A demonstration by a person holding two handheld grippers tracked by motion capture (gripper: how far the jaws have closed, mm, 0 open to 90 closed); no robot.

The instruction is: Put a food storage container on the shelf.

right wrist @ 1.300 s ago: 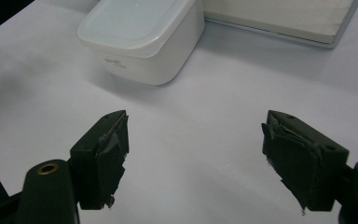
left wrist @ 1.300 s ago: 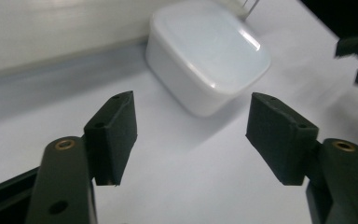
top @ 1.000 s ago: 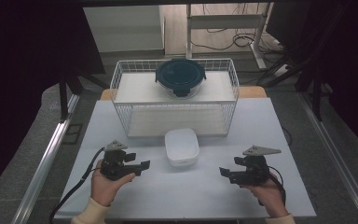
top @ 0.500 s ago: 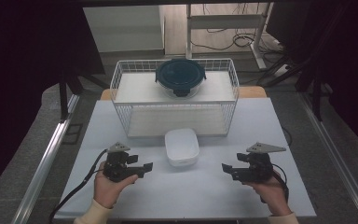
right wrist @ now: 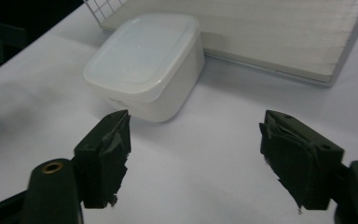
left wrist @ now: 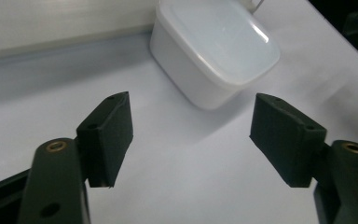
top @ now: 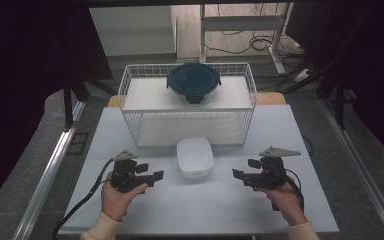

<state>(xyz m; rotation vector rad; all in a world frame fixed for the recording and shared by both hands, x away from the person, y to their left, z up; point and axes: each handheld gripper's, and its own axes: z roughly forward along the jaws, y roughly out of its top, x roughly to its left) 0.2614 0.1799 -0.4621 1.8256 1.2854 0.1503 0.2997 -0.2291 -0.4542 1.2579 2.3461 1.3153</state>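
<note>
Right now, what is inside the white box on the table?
That cannot be seen: the white box is opaque and its lid is on. Both grippers are apart from it.

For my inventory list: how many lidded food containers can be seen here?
2. A white square plastic container sits on the table in front of the wire rack. A round glass container with a dark blue lid stands on top of the rack.
</note>
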